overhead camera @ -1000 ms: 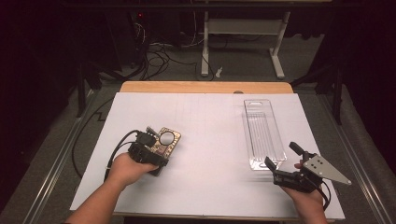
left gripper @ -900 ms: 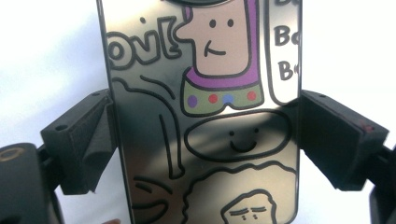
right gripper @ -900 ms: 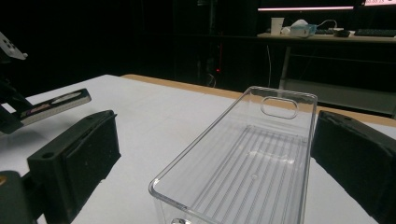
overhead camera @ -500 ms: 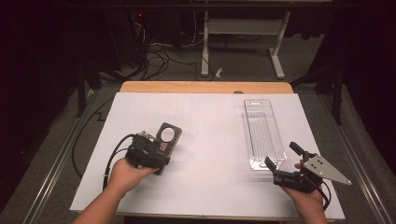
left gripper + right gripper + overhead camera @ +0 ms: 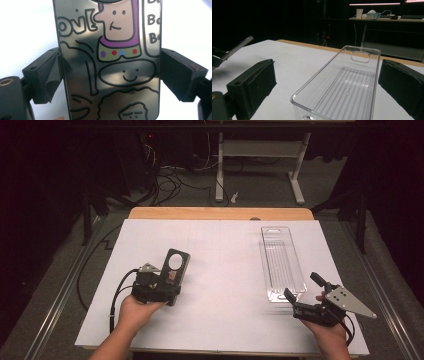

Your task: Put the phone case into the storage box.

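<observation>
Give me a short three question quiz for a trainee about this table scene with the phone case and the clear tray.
1. True or false: the left gripper has its jaws closed on the phone case.
2. Which thing lies in front of the right gripper? A. the clear tray B. a mug C. a book
3. Fill in: in the high view the clear tray lies on the ____ side of the white table.

Key
1. True; both pads press on its edges.
2. A; the jaws stand open on either side of its near end.
3. Right.
</observation>
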